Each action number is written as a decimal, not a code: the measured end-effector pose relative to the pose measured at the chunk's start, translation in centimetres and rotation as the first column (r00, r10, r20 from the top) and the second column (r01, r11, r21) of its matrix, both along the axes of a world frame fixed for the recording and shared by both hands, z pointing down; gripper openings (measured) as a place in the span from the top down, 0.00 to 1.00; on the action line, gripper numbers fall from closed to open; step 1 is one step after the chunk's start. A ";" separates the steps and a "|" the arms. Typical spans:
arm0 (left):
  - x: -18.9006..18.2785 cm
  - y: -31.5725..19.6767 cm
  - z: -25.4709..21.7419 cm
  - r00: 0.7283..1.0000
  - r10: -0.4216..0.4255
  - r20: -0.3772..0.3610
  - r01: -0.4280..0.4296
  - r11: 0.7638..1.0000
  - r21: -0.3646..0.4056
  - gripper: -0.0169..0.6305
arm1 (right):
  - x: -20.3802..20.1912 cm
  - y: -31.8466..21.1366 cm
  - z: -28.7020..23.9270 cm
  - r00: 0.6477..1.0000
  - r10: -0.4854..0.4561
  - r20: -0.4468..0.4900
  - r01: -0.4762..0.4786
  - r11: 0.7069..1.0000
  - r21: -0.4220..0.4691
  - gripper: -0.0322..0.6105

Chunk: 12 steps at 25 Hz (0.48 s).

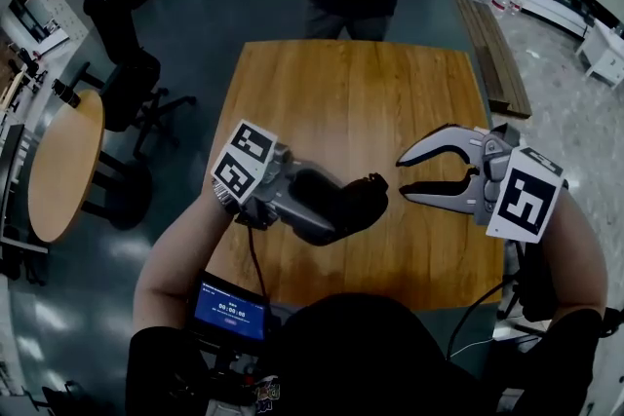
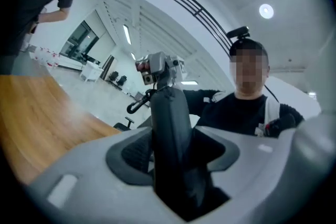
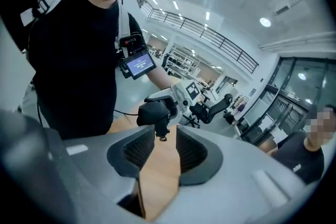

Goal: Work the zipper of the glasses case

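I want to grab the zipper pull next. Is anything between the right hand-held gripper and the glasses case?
Nothing visible does. Only an open gap above the wooden table separates the right hand-held gripper from the glasses case, and the zipper pull hangs in line with its open jaws.

Left gripper (image 1: 333,206) clamped, right gripper (image 1: 402,177) parted

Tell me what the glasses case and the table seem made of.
The glasses case looks matte black, likely fabric or faux leather over a stiff shell: no gloss, holds its rounded shape. The table looks like wood or veneer, satin-finished: visible grain streaks, soft sheen.
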<state>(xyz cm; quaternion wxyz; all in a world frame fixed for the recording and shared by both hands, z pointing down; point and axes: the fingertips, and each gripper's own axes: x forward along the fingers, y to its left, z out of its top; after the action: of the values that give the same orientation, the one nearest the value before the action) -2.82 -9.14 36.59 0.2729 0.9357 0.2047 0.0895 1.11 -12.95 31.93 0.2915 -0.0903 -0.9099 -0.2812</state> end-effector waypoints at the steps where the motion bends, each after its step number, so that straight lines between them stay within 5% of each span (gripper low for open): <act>1: 0.2 0.3 -0.4 0.999 0.030 0.014 -0.030 1.000 0.004 0.59 | -0.1 0.4 -0.1 0.999 -0.022 -0.027 0.022 1.000 0.006 0.74; 7: 1.2 3.2 -1.7 0.977 0.202 0.068 -0.202 0.979 -0.002 0.59 | -0.7 3.3 -0.5 0.980 -0.157 -0.121 0.148 0.986 -0.075 0.72; 12: 1.8 5.9 -1.7 0.941 0.319 0.110 -0.320 0.947 -0.012 0.59 | -0.5 6.5 -0.9 0.940 -0.296 -0.173 0.256 0.942 -0.219 0.73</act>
<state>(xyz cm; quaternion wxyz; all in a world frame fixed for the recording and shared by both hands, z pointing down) -1.05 -3.28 34.90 0.2631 0.8845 0.3381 0.1848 0.56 -6.41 31.04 0.3301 -0.2736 -0.8765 -0.2191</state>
